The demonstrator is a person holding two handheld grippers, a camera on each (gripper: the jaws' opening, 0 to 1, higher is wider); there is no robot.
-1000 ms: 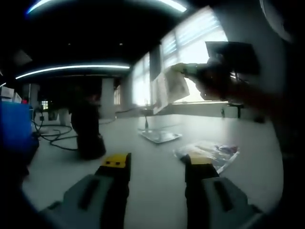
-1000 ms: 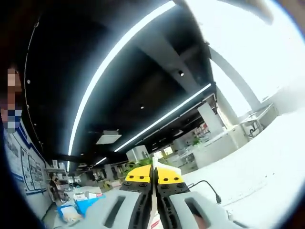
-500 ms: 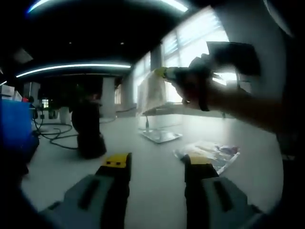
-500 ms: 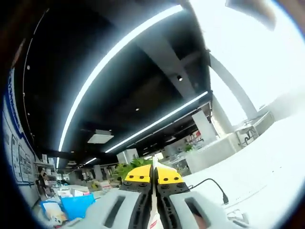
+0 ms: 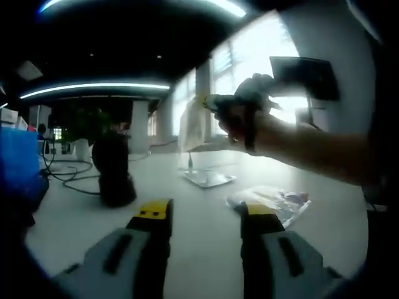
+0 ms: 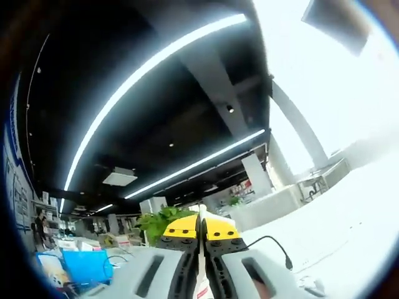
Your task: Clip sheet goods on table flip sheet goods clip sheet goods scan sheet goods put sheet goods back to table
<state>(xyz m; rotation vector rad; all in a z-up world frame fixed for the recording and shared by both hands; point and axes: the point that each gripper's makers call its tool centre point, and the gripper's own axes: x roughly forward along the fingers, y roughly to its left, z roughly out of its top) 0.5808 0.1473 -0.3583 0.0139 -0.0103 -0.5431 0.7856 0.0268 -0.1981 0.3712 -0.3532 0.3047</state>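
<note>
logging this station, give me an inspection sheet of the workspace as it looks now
surface: pale table, mostly bare near the left tongs.
job's things: white sheet pack held up in the air by the right tongs; its edge shows between their closed jaws in the right gripper view.
clutter: clear bagged pack lying flat, dark stand, flat metal plate.
grippers: left tongs open, low over the table.
cables: black cable beside the stand.
surroundings: bright windows, ceiling light strips.

Two grippers point(image 5: 201, 215) point(image 6: 201, 229), two sheet packets point(image 5: 194, 124) point(image 5: 274, 202), one dark stand point(image 5: 114, 171), one blue bin point(image 5: 17, 165).
</note>
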